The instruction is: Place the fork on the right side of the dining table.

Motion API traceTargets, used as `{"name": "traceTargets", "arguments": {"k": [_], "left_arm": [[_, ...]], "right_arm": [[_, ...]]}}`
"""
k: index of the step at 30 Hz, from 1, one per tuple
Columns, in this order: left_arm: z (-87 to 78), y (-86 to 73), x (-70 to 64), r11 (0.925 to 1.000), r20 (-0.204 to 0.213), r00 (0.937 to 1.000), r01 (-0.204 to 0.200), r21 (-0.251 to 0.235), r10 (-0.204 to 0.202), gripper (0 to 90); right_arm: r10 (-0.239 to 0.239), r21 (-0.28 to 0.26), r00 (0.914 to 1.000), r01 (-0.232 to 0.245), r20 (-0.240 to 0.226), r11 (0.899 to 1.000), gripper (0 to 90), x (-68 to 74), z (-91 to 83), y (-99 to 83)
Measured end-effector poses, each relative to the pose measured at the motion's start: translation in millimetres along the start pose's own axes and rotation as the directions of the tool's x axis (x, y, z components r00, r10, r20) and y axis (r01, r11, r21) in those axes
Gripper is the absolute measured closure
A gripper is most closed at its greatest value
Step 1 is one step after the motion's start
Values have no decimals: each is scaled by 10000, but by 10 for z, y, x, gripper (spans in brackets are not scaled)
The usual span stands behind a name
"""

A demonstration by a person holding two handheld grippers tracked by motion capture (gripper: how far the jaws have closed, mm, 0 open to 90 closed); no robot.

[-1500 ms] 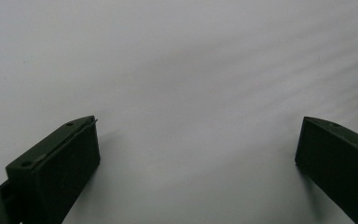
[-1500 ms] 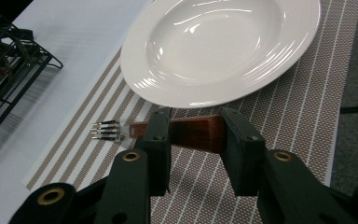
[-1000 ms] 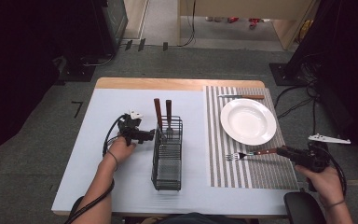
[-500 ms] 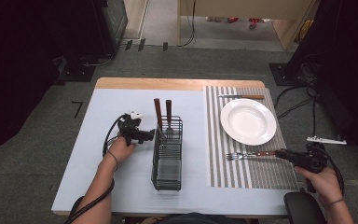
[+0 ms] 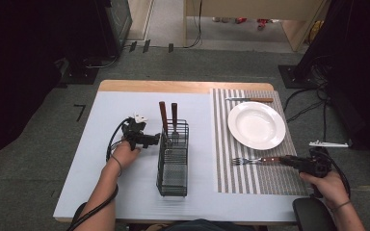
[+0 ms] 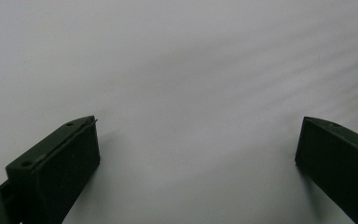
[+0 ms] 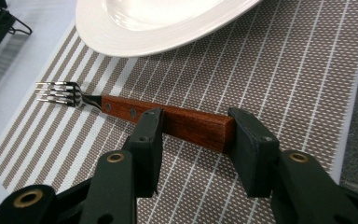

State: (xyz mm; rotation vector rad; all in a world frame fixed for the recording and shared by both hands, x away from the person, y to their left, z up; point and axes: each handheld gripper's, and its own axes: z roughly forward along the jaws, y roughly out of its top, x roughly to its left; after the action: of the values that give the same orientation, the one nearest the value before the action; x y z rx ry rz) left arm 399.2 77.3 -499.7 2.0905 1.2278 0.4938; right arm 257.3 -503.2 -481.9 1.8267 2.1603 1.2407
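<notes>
Right gripper [image 7: 193, 140]: held low over the striped mat [image 7: 279, 70] at its near right part; the jaws stand apart, one on each side of the fork's handle end, and whether either pad touches the wood cannot be told.
Fork [image 7: 135, 114]: lying flat on the mat between the right gripper's jaws, wooden handle toward the gripper, tines pointing away to the gripper's left.
Plate [image 7: 158, 23]: white, resting on the mat just beyond the fork, apart from it.
Knife [image 5: 249, 99]: seen in the high view past the plate's far rim, lying across the mat.
Left gripper [image 5: 147, 139]: held above the pale table [image 5: 101, 159], jaws wide apart with bare table between them in its own view.
Wire basket [image 5: 173, 159]: just beside the left gripper's tips, to their right in the high view.
Two handles [image 5: 167, 115]: brown, standing upright at the basket's far end.
</notes>
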Motion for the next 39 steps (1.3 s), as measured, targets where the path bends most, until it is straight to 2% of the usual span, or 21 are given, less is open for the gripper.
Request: {"name": "traceTargets", "arguments": {"k": [7,11,19,23,27,32,39], "left_arm": [[0,0,0,10000,0,10000,0,1,0,0],[0,0,0,10000,0,10000,0,1,0,0],[0,0,0,10000,0,10000,1,-1,-1,0],[0,0,0,10000,1,10000,2,-2,-2,0],[0,0,0,10000,0,10000,2,-1,-2,0],[0,0,0,10000,-1,10000,0,-1,0,0],[0,0,0,10000,-1,10000,1,-1,-1,0]], "right_arm": [[-211,274,9996,206,179,9994,555,3,50,-8],[-270,262,9994,265,205,9993,553,4,55,-3],[-605,370,9967,585,543,9976,532,40,58,6],[-628,267,9958,611,666,9978,521,43,43,12],[-608,-147,9963,618,605,9980,495,61,-1,37],[-912,-385,9943,934,551,9949,470,163,-11,88],[-1489,-652,9880,1514,412,9863,421,385,45,210]]}}
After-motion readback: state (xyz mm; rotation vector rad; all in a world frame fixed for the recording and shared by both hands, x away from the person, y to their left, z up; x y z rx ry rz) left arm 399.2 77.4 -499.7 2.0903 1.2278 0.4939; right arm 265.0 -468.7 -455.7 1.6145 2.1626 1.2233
